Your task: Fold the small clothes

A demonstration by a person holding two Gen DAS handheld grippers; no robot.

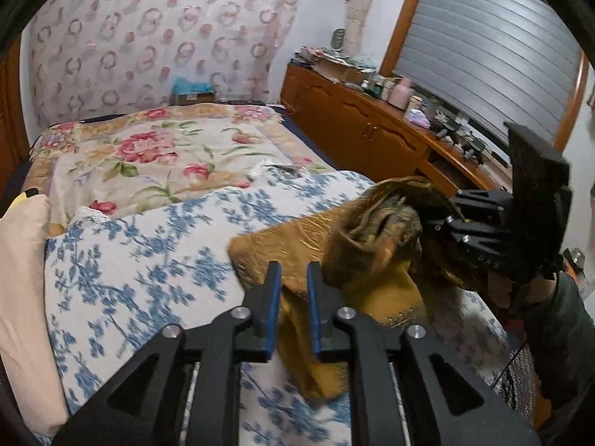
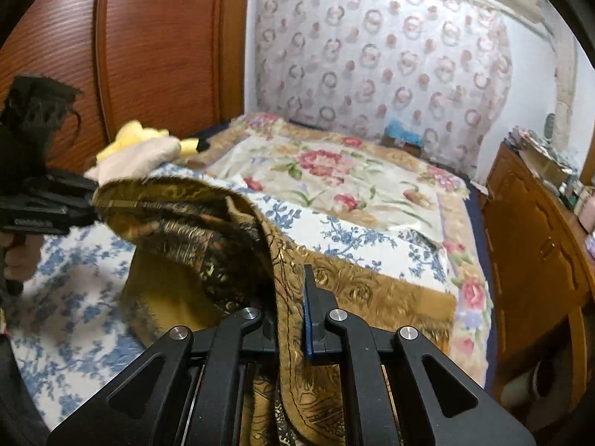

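Note:
A gold and brown patterned cloth [image 1: 334, 245] lies partly on the blue-flowered bedspread [image 1: 148, 260]. My left gripper [image 1: 292, 271] is narrowly open, with a mustard fold of the cloth between and below its blue pads, not clamped. My right gripper [image 1: 442, 219] is shut on the cloth's far edge and lifts it off the bed. In the right wrist view the cloth [image 2: 238, 230] drapes over my right gripper [image 2: 293, 278], its left finger hidden under the fabric. There my left gripper [image 2: 89, 200] touches the cloth's raised far edge.
A rose-patterned quilt [image 1: 160, 156] covers the far bed. Pillows [image 1: 22, 278] and a yellow plush toy [image 2: 134, 137] lie by the wooden headboard [image 2: 148, 37]. A cluttered wooden sideboard [image 1: 372, 122] stands along the right under a shuttered window.

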